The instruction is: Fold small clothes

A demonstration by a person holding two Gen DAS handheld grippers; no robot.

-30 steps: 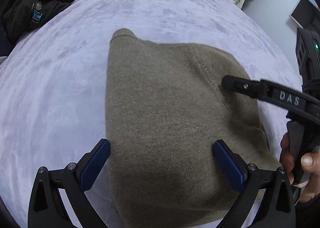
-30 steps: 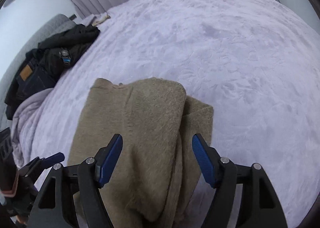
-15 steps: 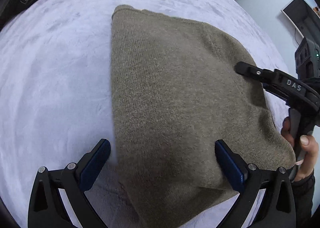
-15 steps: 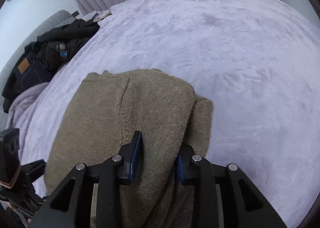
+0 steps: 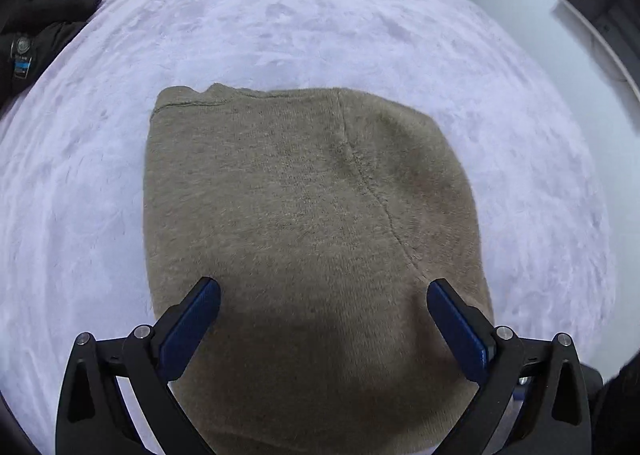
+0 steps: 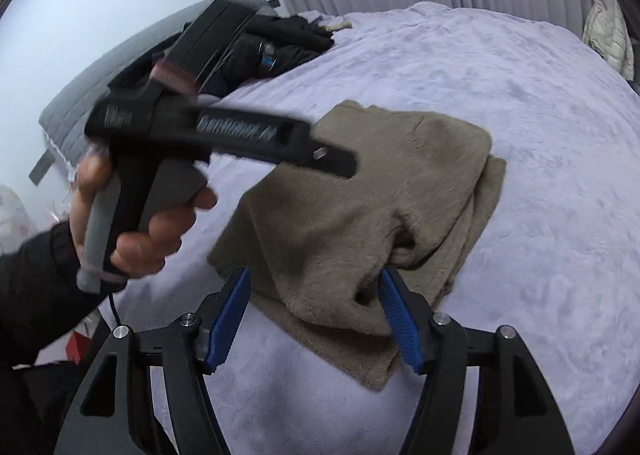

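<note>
Folded sweater lies on bed; left gripper spread wide above it, empty; right gripper opening, sweater corner between jaws; dark clothes beyond; hand blocks left.

The left tongs show motion-blurred, hiding part of the folded sweater behind.

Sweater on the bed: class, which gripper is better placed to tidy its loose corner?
Probably the right gripper: its opening jaws flank the sweater's drooping corner. The left gripper hovers open over the flat middle.
</note>
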